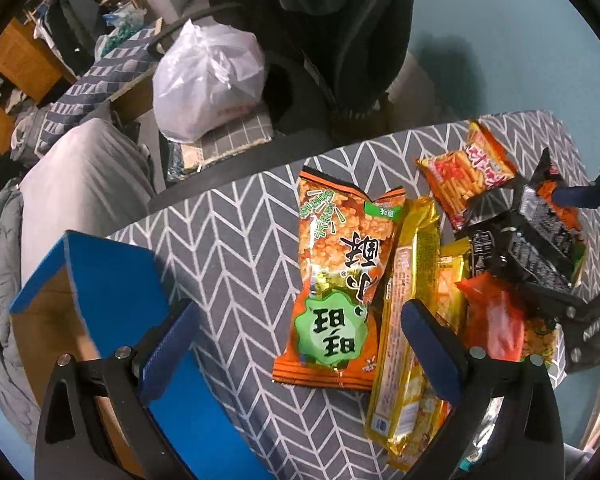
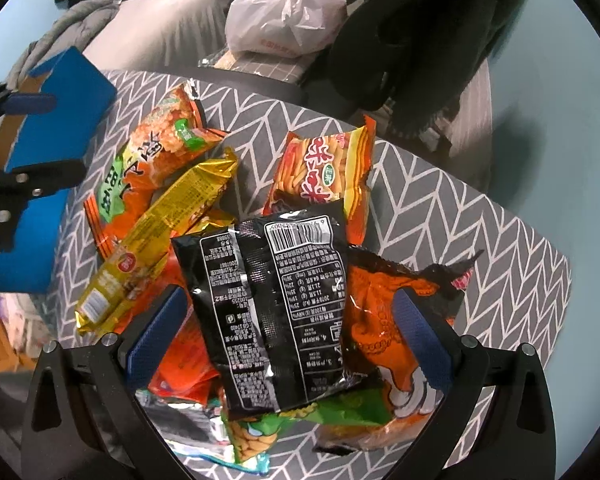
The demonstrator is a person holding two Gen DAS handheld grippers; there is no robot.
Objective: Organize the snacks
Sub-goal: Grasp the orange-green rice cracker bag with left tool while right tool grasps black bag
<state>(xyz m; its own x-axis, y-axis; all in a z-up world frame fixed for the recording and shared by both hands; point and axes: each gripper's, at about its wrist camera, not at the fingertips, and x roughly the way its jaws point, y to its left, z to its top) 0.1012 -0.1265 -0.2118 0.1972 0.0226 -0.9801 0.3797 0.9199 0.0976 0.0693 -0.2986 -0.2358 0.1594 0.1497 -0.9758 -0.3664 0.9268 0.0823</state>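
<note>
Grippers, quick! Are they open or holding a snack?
Left gripper: open, holding nothing, over the snacks.
Right gripper: open, astride the black packet, not pinching it.

Both wrist views look down, close; both share the snack pile.

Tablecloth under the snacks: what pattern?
Grey tablecloth with a white chevron pattern, clearest in the right wrist view.

Grey-and-white herringbone tablecloth, blue box, black packet.
</note>
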